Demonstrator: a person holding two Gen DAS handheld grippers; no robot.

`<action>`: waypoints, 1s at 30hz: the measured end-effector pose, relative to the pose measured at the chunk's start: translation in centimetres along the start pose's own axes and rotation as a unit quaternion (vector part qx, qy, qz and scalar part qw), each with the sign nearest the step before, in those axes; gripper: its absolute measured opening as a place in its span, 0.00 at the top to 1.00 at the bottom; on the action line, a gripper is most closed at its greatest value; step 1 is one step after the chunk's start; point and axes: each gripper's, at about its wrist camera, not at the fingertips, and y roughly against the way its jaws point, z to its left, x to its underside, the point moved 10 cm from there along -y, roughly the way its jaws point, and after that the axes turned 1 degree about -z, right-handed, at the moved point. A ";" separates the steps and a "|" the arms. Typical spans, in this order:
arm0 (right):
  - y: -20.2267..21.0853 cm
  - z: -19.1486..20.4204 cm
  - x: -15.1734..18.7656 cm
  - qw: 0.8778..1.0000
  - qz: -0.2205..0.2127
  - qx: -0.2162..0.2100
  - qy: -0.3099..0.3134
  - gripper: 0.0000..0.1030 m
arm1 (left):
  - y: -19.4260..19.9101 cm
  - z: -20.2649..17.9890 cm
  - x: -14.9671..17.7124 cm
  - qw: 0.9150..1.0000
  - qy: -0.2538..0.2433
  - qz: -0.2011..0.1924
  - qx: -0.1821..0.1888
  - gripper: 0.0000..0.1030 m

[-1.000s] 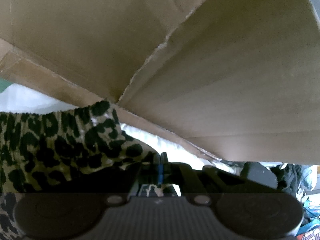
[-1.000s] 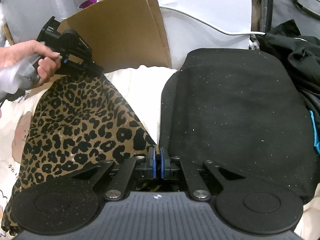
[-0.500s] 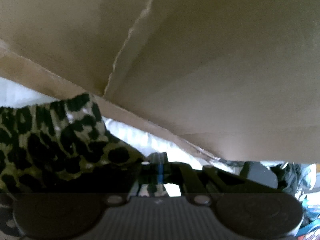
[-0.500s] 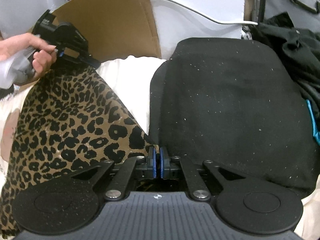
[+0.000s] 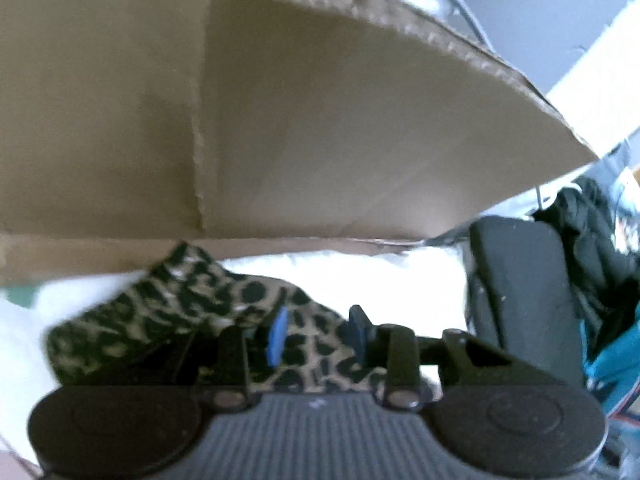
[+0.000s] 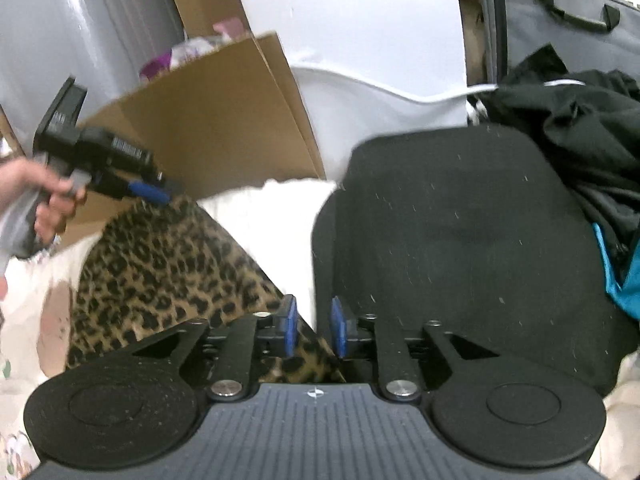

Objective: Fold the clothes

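A leopard-print garment lies folded on the white bedding. My right gripper is open just above its near right corner, with nothing between the blue pads. My left gripper is open over the garment's far corner; cloth shows beneath the gap between its pads, not pinched. In the right wrist view the left gripper hovers at the garment's far edge, held by a hand.
A cardboard box flap rises right behind the garment. A black folded item lies to the right on the bed. Dark clothes and a teal item are piled at far right.
Both grippers have opened and let go of the leopard garment. The garment now lies on the bed. The left gripper has lifted and tilted, showing more of the room.
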 end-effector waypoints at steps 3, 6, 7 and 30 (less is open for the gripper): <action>-0.8 1.4 -0.4 1.000 0.001 -0.018 0.008 0.77 | 1.9 2.9 0.8 1.000 -0.018 -0.005 -0.018 0.65; -2.1 3.3 -0.5 0.999 0.009 -0.040 0.022 0.77 | -0.6 1.9 1.0 0.999 -0.039 0.002 -0.032 0.65; -2.7 4.1 -0.3 0.998 0.017 -0.047 0.030 0.77 | -2.3 1.0 0.6 0.998 -0.047 0.003 -0.037 0.65; -11.8 6.7 1.7 0.989 0.097 -0.015 0.112 0.80 | -12.2 -4.9 2.6 0.975 -0.220 0.005 -0.023 0.57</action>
